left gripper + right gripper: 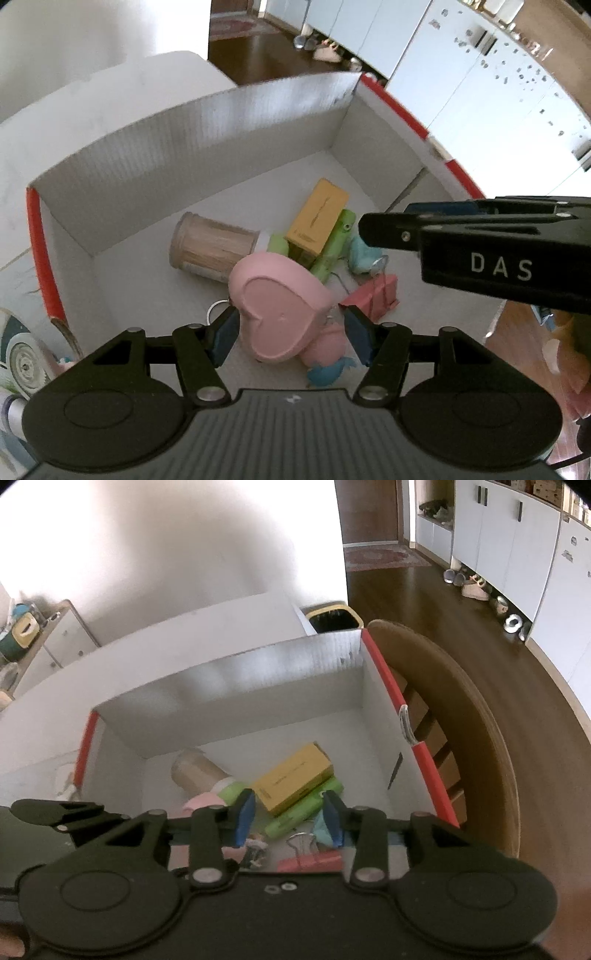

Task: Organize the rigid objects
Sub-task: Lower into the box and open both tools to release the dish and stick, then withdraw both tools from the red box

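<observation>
Pink heart-shaped box held over the white carton.
Left tongs grip the glossy heart across its width, its tip pointing toward the camera, long axis along the tongs. Right tongs stand apart with nothing between them, above the yellow box.

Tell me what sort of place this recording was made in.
Most likely a lived-in home, near an entryway. Pairs of shoes line the dark wooden floor beneath tall white cabinets, and a curved wooden chair stands beside the white cardboard box with red edges.
</observation>
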The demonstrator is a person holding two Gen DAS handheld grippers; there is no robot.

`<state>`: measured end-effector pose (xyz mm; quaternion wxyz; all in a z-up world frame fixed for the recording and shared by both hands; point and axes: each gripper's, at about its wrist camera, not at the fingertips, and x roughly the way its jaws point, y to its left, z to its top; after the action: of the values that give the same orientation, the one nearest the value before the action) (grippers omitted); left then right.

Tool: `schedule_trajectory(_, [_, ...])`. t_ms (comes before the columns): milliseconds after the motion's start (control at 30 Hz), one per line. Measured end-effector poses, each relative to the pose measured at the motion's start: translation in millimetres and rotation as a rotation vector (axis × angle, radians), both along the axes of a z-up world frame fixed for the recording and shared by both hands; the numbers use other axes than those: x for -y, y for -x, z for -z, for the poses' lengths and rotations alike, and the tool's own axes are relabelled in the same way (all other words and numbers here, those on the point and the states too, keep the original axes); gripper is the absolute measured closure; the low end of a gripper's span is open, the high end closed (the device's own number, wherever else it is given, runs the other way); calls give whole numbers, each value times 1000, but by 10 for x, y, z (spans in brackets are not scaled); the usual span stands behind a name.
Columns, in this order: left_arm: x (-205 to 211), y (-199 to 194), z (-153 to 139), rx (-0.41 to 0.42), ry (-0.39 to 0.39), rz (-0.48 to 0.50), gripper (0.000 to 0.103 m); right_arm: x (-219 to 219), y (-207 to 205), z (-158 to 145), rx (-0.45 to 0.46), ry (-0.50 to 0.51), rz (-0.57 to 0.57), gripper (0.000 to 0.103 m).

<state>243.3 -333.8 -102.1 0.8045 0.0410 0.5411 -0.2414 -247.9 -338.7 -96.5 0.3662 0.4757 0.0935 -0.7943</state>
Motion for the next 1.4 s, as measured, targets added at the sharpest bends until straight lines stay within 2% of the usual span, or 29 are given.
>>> schedule_trajectory(333, [-118,139,-220,50,55,-3,41,-141,-196,-270,-41,75,12,50])
schedule_trajectory(800, [-508,474,-564,188,146,17,41,-248,-699,-525,-113,162,32,38])
schedule_trajectory(1100, [-908,696,-738,277,163,28,41,-196,-1102,-614,-151,196,55,26])
schedule_trajectory(1400, [-1432,817,-791,294,188,20,40,21,-1633,-652,-198,224,29,13])
